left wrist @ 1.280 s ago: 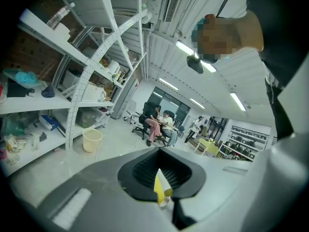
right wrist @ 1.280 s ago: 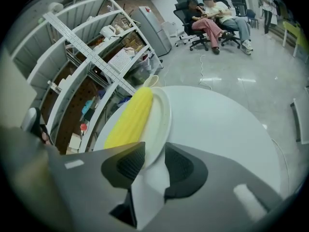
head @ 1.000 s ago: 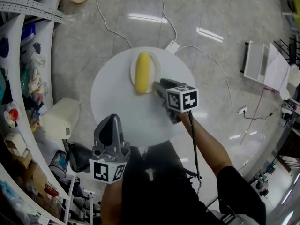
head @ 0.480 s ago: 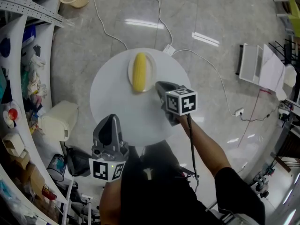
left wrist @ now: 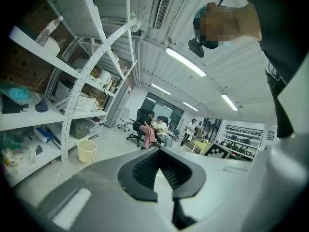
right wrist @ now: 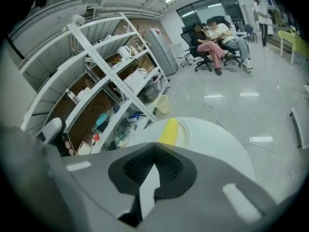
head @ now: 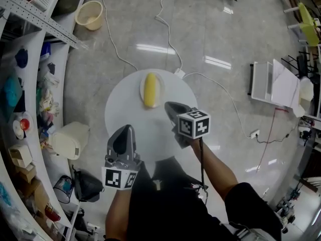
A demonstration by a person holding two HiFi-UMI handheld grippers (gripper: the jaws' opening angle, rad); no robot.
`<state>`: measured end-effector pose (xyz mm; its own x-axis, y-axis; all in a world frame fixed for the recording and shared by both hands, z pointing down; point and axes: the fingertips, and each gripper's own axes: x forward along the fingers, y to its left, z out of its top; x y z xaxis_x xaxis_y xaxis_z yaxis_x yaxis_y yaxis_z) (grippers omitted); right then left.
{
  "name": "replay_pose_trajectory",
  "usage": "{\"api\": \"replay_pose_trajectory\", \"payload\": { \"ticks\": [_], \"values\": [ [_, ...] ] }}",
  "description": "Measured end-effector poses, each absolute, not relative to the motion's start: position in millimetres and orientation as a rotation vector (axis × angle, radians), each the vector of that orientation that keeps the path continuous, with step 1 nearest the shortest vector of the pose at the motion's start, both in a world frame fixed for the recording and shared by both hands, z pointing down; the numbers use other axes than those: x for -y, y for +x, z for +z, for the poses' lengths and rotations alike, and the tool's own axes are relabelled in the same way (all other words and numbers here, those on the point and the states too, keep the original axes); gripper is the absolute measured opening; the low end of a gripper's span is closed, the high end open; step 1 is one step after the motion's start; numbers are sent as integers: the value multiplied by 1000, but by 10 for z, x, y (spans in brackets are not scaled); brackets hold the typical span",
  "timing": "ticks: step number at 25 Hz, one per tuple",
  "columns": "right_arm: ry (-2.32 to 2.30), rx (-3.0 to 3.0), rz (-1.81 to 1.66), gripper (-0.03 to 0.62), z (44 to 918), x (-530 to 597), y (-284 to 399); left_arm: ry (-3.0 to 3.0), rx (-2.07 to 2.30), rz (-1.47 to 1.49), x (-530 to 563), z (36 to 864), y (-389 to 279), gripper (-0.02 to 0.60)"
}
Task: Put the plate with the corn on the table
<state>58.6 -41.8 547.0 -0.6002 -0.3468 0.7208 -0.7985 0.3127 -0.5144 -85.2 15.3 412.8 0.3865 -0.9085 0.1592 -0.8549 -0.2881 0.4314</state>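
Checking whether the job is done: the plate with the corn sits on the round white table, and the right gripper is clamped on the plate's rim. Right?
Not quite. The right gripper is shut on nothing, clear of the plate; the right gripper view shows its jaws together and empty. The plate with the corn does sit on the table.

your corn (head: 150, 90) is bright yellow, on a plain white plate (head: 142, 86) at 12 o'clock on the plain white table (head: 125, 115). the left gripper (head: 127, 128) and right gripper (head: 168, 105) are both grey, each with a cube of black-and-white square markers. your sleeve (head: 246, 205) is black. the floor (head: 225, 34) is glossy pale grey with faint veining. the bucket (head: 90, 15) at 11 o'clock is cream.
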Motion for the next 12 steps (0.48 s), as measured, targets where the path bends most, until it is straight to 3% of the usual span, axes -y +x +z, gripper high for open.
{"api": "replay_pose_trajectory", "payload": {
  "ticks": [12],
  "values": [
    [1147, 2224, 1254, 9, 4697, 128, 622, 2277, 1501, -175, -379, 3691, -751, 5]
  ]
}}
